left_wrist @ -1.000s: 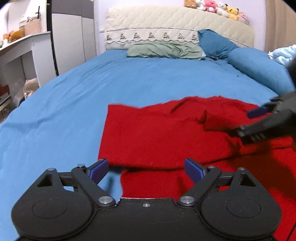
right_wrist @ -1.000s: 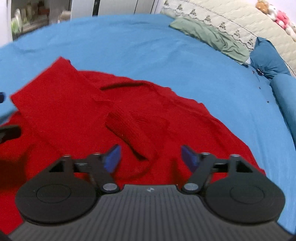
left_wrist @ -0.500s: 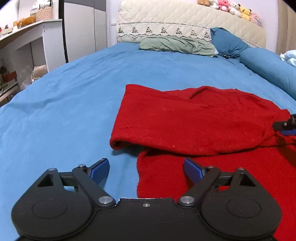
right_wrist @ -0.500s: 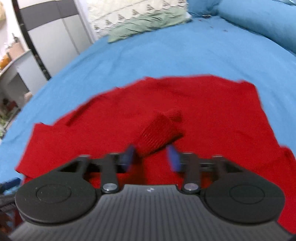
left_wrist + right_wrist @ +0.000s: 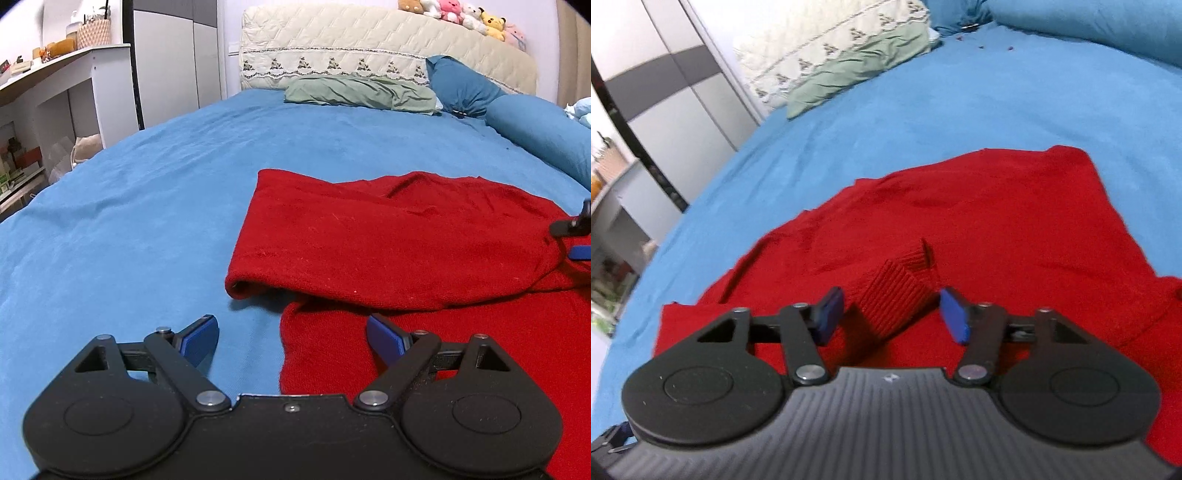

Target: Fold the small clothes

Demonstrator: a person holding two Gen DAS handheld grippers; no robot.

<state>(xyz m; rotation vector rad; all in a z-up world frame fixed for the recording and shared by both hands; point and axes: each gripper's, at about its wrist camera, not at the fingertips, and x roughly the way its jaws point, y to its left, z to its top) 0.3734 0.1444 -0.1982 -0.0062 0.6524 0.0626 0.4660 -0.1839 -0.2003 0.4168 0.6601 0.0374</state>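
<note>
A: Since one second ago the right gripper has swung around to face the ribbed cuff, which lay ahead and left of it before. The left gripper has hardly shifted.

B: State of the right gripper?

A: Its jaws are closing, roughly half spread. The cuff sits between the blue pads, with a gap visible on each side; nothing is clamped.

B: And the left one?

A: Jaws spread wide, holding nothing. Its left pad is over the blue bedsheet; its right pad is over the near left edge of the red sweater.

B: Location of the garment?

A: It lies on the bedsheet, just beyond the left gripper and under the right gripper. One sleeve is folded across the body.

B: Material and shape?

A: Fuzzy red knit. The cuff carries raised parallel ribs and stands up in a soft hump. The folded sleeve is a broad flat band with a rounded open end at the left. The sheet is lightly wrinkled.

B: Orientation?

A: In the left wrist view the folded sleeve's long axis runs left to right. In the right wrist view the cuff's long axis runs near to far, angling right, with its open end far.
</note>
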